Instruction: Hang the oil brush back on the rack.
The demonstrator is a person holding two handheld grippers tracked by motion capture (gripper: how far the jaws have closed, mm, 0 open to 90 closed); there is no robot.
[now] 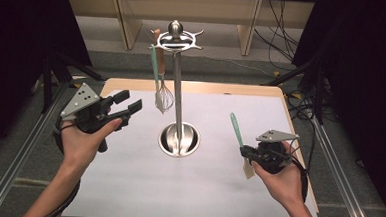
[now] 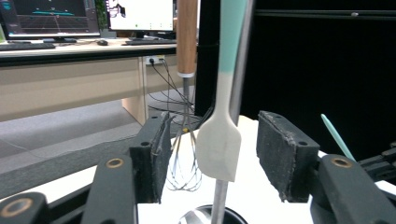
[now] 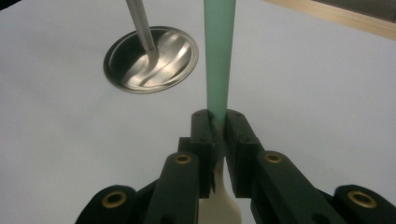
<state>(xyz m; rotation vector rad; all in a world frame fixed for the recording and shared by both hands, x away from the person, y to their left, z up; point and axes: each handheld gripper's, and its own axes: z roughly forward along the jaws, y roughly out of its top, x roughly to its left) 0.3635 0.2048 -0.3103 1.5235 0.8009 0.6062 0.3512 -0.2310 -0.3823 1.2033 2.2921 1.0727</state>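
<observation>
1. On the white-covered table (image 1: 127, 185), I saw a tall polished steel utensil stand (image 1: 177, 87) with a round dished base (image 3: 150, 59) at the centre.
2. From its top hooks hung a mint-handled spatula with a cream blade (image 2: 219, 144) and a wooden-handled wire whisk (image 2: 186, 140), side by side.
3. My left gripper (image 1: 126, 107) was raised to the left of the stand, pointing towards it. Its jaws stood wide apart and gripped nothing; in the left gripper view the hanging spatula's blade appeared between them, farther off, untouched.
4. My right gripper (image 3: 218, 135) was at the table's right side, its jaws closed tight on a second mint-handled spatula (image 1: 240, 143): handle pointing up and away, cream blade towards my hand.
</observation>
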